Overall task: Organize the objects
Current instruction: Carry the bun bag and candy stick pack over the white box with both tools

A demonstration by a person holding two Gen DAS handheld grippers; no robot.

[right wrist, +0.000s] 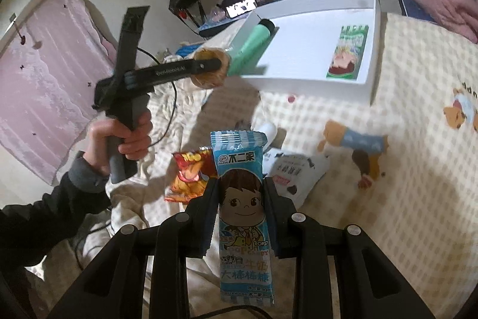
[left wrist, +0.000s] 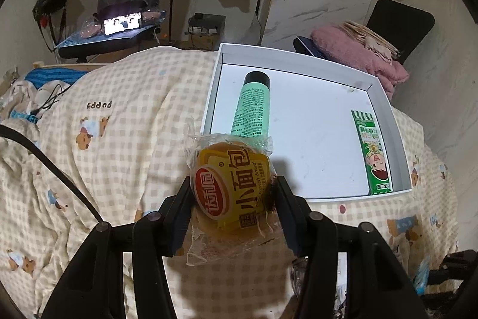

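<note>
My left gripper [left wrist: 231, 193] is shut on a small wrapped bread bun [left wrist: 233, 187] and holds it in the air just before the near left corner of the white box [left wrist: 388, 106]. In the box lie a green tube with a black cap [left wrist: 252, 106] and a green candy packet [left wrist: 373, 151]. My right gripper [right wrist: 240, 196] is shut on a blue lollipop packet [right wrist: 242, 214], held above the bed. The right wrist view also shows the left gripper [right wrist: 209, 65] with the bun [right wrist: 210, 73] at the box's [right wrist: 370, 50] edge.
The bed has a checked bear-print quilt [left wrist: 119, 139]. A red snack bag [right wrist: 186, 172] and a white packet [right wrist: 298, 172] lie on it below my right gripper. A pink blanket [left wrist: 358, 53] on a black chair stands behind the box. A cable [left wrist: 53, 169] crosses the left.
</note>
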